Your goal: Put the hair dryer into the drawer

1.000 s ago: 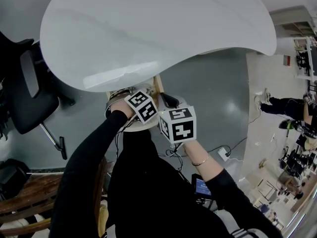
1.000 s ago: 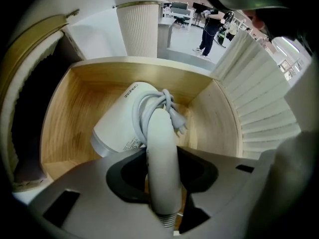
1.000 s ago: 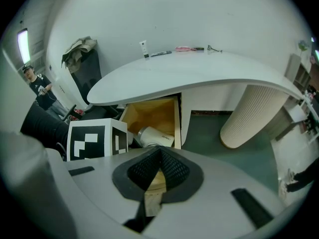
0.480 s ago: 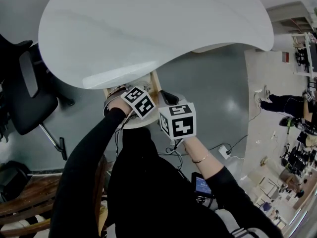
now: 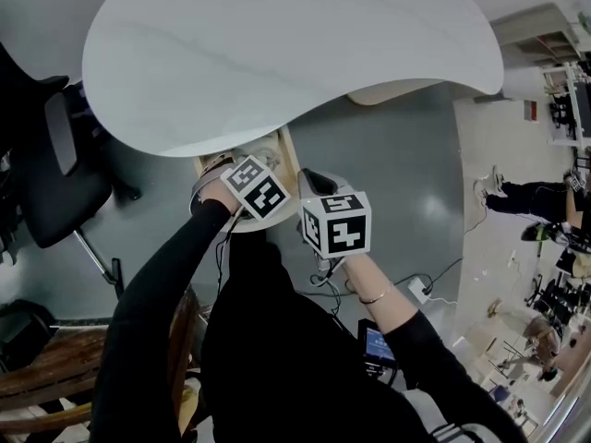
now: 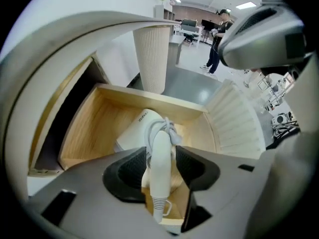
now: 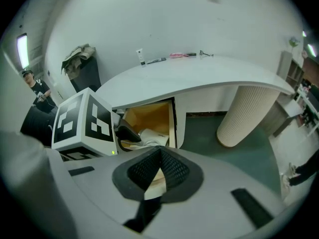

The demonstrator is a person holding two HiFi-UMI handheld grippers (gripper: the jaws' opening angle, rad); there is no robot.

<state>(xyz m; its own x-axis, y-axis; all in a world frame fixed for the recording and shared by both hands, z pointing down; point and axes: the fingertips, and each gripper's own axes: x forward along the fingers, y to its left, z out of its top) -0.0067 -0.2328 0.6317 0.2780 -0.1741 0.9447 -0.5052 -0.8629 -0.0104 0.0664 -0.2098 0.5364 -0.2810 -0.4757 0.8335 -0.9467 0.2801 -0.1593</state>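
The white hair dryer (image 6: 142,131) lies inside the open wooden drawer (image 6: 94,128) under the white table (image 5: 277,53), its cord wound round the top of the handle. My left gripper (image 6: 160,171) hangs over the drawer with its jaws open. The handle stands between the pads with a gap on each side. My right gripper (image 7: 160,156) is just right of the left one, jaws shut with nothing in them. It looks at the drawer (image 7: 149,116) and the hair dryer (image 7: 152,136) from farther back. In the head view only the marker cubes show, over the drawer's front (image 5: 288,155).
A ribbed white column (image 6: 152,59) holds up the table behind the drawer. A black office chair (image 5: 55,173) stands at the left and a wooden chair (image 5: 55,367) at the lower left. Small items (image 7: 169,57) lie on the tabletop. A person (image 5: 526,201) stands far off at the right.
The left gripper's cube has moved a little up and left in the head view, away from the right one. The right gripper has stayed where it was.
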